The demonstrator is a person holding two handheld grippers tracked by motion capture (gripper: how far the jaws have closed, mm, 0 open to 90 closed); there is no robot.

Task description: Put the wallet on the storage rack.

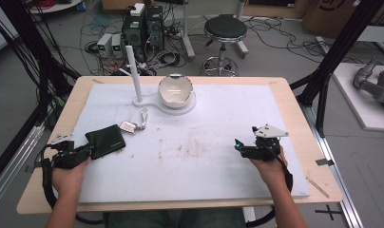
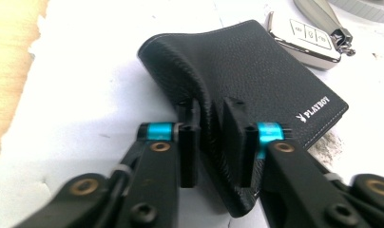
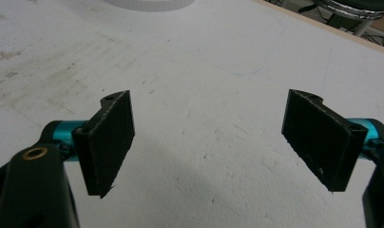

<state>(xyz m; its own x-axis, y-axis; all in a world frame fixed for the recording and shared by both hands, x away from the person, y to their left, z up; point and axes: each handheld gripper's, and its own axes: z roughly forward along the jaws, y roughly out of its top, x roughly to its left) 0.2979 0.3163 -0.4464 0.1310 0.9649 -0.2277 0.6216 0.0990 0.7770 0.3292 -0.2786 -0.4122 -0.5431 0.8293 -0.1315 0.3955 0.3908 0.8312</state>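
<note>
A black leather wallet [image 1: 107,141] lies at the left of the white mat, its cover stamped with a logo [image 2: 256,71]. My left gripper [image 1: 89,151] has its two pads pressed on the wallet's near corner, which stands pinched up between them [image 2: 214,111]. A white car key fob [image 1: 128,126] with a metal clip rests just beyond the wallet [image 2: 306,40]. At the right of the mat my right gripper [image 1: 237,144] hovers low with its jaws spread wide over bare mat [image 3: 214,137], nothing between them.
A white bowl [image 1: 176,90] sits on a white stand [image 1: 185,107] with an upright post [image 1: 133,71] at the back centre. The white mat [image 1: 204,166] covers most of the wooden table [image 1: 318,156]. A stool [image 1: 225,31] and computer gear stand on the floor beyond.
</note>
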